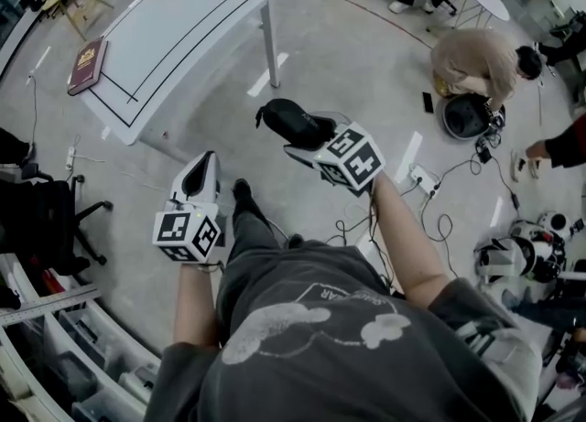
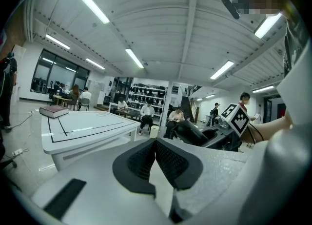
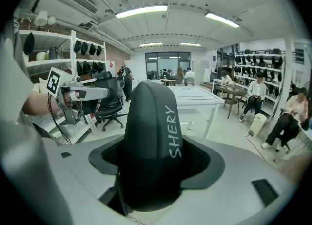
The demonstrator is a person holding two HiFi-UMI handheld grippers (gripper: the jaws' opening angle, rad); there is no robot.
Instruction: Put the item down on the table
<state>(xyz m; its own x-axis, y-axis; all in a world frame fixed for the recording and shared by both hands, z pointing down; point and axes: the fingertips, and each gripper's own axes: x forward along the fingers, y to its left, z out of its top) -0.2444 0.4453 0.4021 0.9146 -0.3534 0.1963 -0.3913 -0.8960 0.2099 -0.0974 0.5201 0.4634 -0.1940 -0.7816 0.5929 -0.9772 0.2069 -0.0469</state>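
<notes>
My right gripper (image 1: 307, 134) is shut on a black oblong case (image 1: 291, 122) and holds it in the air over the floor, to the right of the white table (image 1: 174, 17). In the right gripper view the case (image 3: 152, 136) stands between the dark pads (image 3: 200, 158), with white lettering along its side, and fills the gap between the jaws. The table (image 3: 195, 94) lies ahead, beyond the case. My left gripper (image 1: 207, 160) hangs lower and to the left; its pads (image 2: 168, 160) meet, shut, with nothing between them. From the left gripper view the table (image 2: 87, 126) is ahead on the left.
A dark red book (image 1: 87, 66) lies at the table's far left end. Black lines mark the tabletop. A crouching person (image 1: 476, 63), cables and a power strip (image 1: 423, 178) are on the floor to the right. An office chair (image 1: 46, 214) and shelves stand at left.
</notes>
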